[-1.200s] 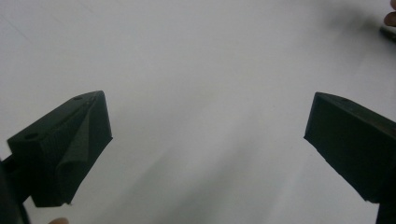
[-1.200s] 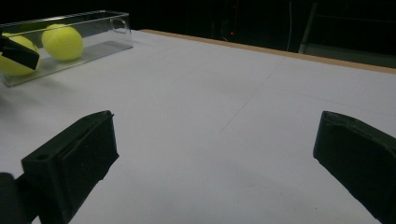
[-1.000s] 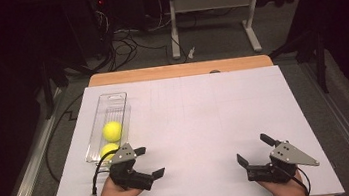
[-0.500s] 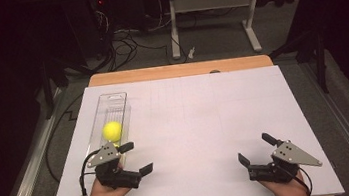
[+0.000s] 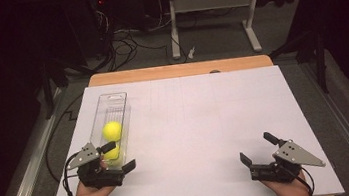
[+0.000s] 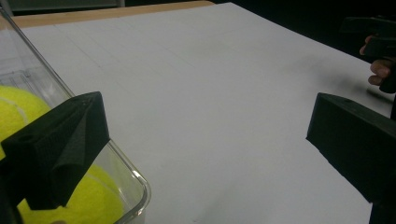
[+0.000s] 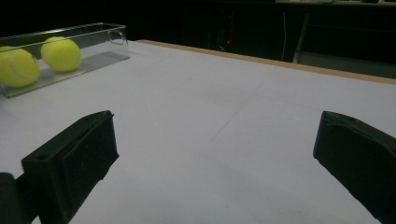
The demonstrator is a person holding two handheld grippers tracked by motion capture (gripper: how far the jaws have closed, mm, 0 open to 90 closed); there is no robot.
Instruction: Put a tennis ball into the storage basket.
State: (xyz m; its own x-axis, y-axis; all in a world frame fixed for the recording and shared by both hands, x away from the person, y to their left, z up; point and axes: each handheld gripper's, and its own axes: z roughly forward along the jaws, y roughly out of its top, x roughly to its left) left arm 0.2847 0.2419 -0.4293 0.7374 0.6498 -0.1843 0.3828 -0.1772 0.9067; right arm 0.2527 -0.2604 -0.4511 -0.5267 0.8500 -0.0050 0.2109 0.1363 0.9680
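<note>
We see a wide tabletop (image 5: pixel 191 126) covered with white paper, its wooden edge bare along the far side at twelve o'clock. On it, toward nine o'clock, lies a long clear plastic container (image 5: pixel 110 126), running lengthwise from the near left toward twelve o'clock. Inside it we count two yellow tennis balls: one tennis ball (image 5: pixel 112 131) sits about midway along the container, and the second tennis ball (image 5: pixel 111 153) lies just nearer to us, close to the container's near end.

Our left gripper (image 5: pixel 117 158) sits at about eight o'clock, held in the left hand (image 5: pixel 89 195). Its jaws stand wide apart and hold nothing; in the left gripper view one jaw hangs over the near rounded corner of the container (image 6: pixel 135 186), with the nearer ball (image 6: pixel 84 200) under it, while the other jaw is out over bare paper. We cannot tell whether that jaw touches the plastic.

Our right gripper (image 5: pixel 257 148) rests at about four o'clock, well apart from the container, its jaws also wide open and empty over the paper. In the right gripper view the container (image 7: pixel 88 44) and both balls show far off at ten o'clock.
</note>
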